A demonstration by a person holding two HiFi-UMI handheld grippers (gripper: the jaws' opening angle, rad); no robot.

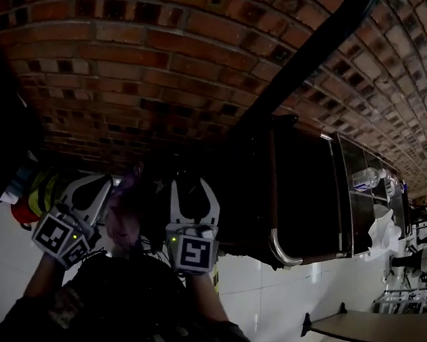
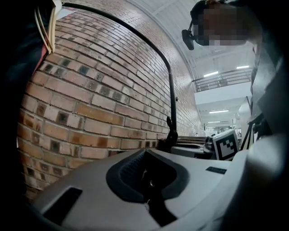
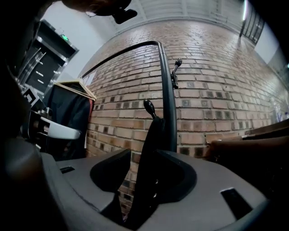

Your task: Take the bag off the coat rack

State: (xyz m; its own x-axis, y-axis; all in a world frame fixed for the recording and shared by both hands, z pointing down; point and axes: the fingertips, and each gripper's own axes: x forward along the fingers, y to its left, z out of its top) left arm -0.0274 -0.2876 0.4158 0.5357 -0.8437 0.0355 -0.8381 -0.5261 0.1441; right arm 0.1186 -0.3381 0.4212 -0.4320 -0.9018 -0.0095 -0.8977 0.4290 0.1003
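We find the bag strap (image 3: 151, 149) first, a black band that hangs from a knobbed hook (image 3: 149, 107) low on the coat rack (image 3: 168, 99). It runs down from there into the gap of the right gripper (image 1: 194, 189). The body of the bag we cannot make out in any view. The right gripper's jaws stand spread with the strap between them, and a sliver of brick shows between the strap and one jaw, so we read no pinch on it. A second hook (image 3: 175, 72) sits higher on the same curved black pole.

The left gripper (image 1: 96, 185) is held level just beside the right one, and its jaws look drawn together with nothing we can name between them. A purplish, blurred shape shows between the two grippers in the head view, and we cannot tell what it is.

Behind the rack rises a brick wall (image 1: 135, 46). To the left hangs a dark garment (image 3: 70, 117) on a wooden hanger (image 3: 76, 84). To the right of the rack stands a dark brown cabinet (image 1: 302, 190) on a white tiled floor (image 1: 261, 299).
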